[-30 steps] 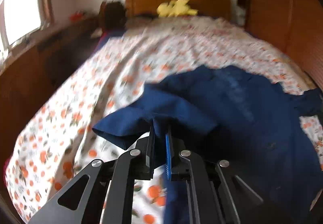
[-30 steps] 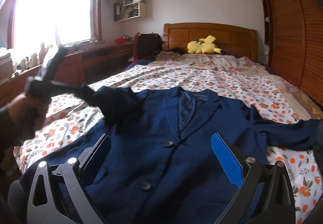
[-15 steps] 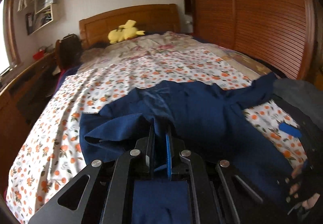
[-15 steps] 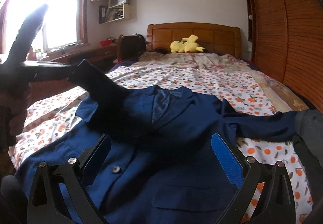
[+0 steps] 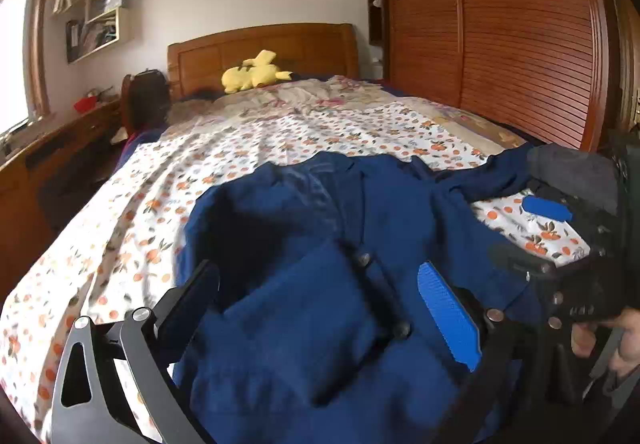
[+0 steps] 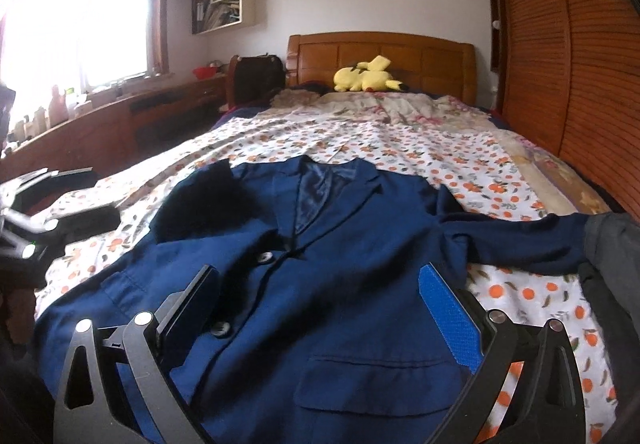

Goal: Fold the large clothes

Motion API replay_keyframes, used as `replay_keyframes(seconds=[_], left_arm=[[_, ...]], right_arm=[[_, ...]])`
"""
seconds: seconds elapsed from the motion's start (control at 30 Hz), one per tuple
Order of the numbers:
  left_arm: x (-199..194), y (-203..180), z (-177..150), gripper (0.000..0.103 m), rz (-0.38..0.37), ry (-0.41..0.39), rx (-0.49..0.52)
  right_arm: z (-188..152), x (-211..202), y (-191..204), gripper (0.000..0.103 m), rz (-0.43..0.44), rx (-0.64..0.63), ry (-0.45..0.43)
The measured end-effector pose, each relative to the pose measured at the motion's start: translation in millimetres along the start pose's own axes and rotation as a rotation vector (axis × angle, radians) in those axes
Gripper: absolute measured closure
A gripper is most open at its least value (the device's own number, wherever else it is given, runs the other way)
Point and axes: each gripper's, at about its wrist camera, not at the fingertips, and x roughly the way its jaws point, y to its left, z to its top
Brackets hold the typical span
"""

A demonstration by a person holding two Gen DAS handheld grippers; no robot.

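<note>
with one sleeve folded across its chest, the navy jacket [image 6: 320, 268] lies face up on the floral bedspread [image 6: 360, 148]; the left gripper [image 5: 320, 308] and right gripper [image 6: 324, 308] hover wide apart and empty, probably ready for the outstretched sleeve [image 6: 520, 240].

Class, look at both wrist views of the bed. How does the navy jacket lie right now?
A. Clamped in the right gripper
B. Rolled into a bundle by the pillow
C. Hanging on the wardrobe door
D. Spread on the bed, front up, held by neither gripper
D: the navy jacket lies front up on the floral bedspread, buttons and lapels showing, with the left gripper and right gripper both open above it.
</note>
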Motion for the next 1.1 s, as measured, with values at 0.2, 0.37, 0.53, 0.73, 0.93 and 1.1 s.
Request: replay_keyframes(seconds=[0.2, 0.37, 0.53, 0.73, 0.93, 1.1], left_arm=[[-16.2, 28.6, -23.2, 0.003, 0.020, -0.003, -0.047], [-34.2, 50.3, -37.0, 0.003, 0.030, -0.022, -0.088], [-49.2, 73.3, -52.2, 0.003, 0.051, -0.018, -0.115], [-64.4, 97.7, -70.7, 0.003, 0.087, -0.009, -0.138], [-71.3, 110.3, -81.2, 0.003, 0.111, 0.002, -0.141], [-71.8, 115.4, -86.3, 0.003, 0.119, 0.015, -0.145]], right_arm=[[-1.8, 18.8, 29.5, 0.016, 0.078, -0.037, 0.041], [-3.9, 33.8, 59.5, 0.024, 0.142, -0.078, 0.075], [-8.1, 49.3, 91.9, 0.037, 0.223, -0.111, 0.127], [-19.4, 70.8, 133.7, 0.042, 0.311, -0.169, 0.200], [-38.7, 95.4, 156.5, 0.048, 0.320, -0.234, 0.302], [-46.0, 108.1, 156.1, 0.057, 0.294, -0.229, 0.361]])
